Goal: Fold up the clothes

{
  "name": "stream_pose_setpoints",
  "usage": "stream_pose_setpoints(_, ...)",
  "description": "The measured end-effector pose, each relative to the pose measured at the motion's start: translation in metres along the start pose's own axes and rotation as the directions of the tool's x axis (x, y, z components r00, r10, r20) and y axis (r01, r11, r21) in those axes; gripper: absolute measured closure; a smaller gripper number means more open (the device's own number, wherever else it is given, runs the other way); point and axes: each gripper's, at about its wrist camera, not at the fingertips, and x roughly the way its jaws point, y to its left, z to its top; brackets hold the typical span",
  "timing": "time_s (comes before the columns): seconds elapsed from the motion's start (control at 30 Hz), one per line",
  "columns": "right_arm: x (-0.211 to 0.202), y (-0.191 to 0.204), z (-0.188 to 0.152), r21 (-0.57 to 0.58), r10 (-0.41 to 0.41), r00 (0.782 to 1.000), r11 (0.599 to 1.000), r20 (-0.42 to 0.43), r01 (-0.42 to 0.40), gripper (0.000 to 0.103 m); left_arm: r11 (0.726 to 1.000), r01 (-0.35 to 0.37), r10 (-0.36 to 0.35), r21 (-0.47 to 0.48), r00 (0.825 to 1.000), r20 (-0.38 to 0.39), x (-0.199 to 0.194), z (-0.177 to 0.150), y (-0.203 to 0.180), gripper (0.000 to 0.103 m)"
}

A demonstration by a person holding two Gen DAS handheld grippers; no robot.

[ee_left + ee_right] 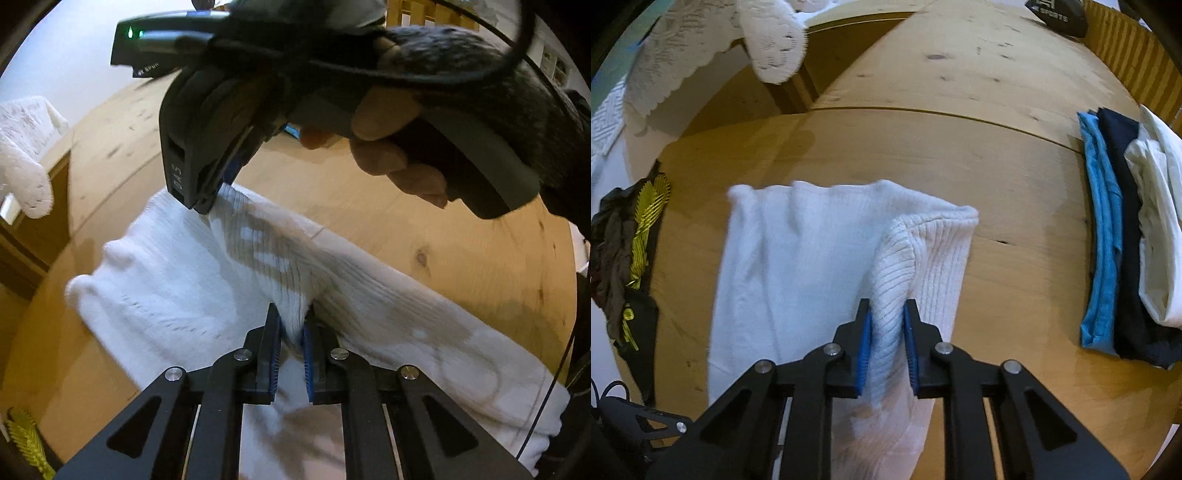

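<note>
A white ribbed knit garment (192,288) lies partly folded on the wooden table (406,229). My left gripper (292,317) is shut on a pinched ridge of it near its middle. My right gripper (207,206), held in a gloved hand, is shut on the garment's far edge and lifts it a little. In the right wrist view, the right gripper (886,317) pinches a ribbed fold of the garment (798,266), which hangs down towards the camera. Part of the left gripper shows at the lower left (646,424).
A stack of folded clothes, blue, navy and white (1126,236), lies at the table's right. A dark garment with yellow-green leaf print (631,251) sits at the left edge. White lace cloth (768,44) hangs over a chair beyond the table.
</note>
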Motion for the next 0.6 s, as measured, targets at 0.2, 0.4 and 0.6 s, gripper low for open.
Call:
stream_pose_setpoints(0.2, 0.006, 0.015, -0.004, -0.032, 0.023, 1.000, 0.999, -0.020, -0.023, 0.086, 0.999, -0.018, 0.017, -0.029, 0.999, -0.033, -0.002, -0.017, 0.001, 0.093)
stream_pose_setpoints(0.4, 0.011, 0.027, 0.003, -0.075, 0.000, 1.000, 0.997, -0.025, -0.002, 0.076, 0.996, 0.019, -0.022, -0.089, 0.999, -0.037, -0.006, -0.027, 0.011, 0.086)
stream_pose_setpoints(0.6, -0.044, -0.011, 0.016, 0.050, 0.264, 0.960, 0.962, 0.092, -0.269, 0.067, 0.999, 0.025, -0.022, -0.048, 0.998, 0.057, -0.043, -0.012, 0.014, 0.083)
